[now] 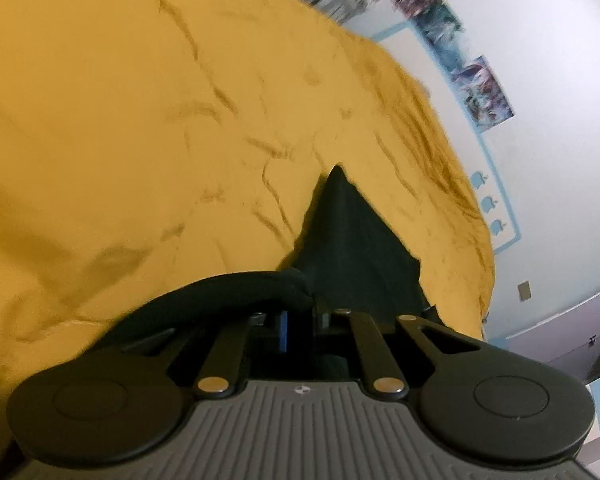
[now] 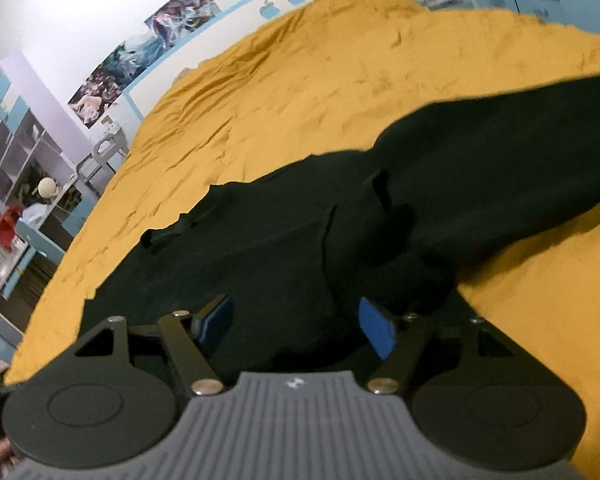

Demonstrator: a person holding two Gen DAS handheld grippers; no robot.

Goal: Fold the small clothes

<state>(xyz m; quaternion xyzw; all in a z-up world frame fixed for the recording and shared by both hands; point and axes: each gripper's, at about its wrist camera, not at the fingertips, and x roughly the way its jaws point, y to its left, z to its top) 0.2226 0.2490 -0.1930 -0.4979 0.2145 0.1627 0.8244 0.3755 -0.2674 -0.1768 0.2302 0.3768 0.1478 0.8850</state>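
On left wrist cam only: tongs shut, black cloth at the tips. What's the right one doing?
Observer: Right tongs open, blue pads apart, hovering over the black garment, nothing gripped.
Operator: Garment layout?
Observer: Spread on the yellow bedspread; one long part runs off toward the right edge of the right wrist view.
Operator: Anything beside the bed?
Observer: Open shelves at the left, something red on them.

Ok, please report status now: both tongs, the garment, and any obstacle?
Left tongs shut on black fabric garment. Right tongs open above it. Garment on mustard-yellow bedcover. No obstacle seen.
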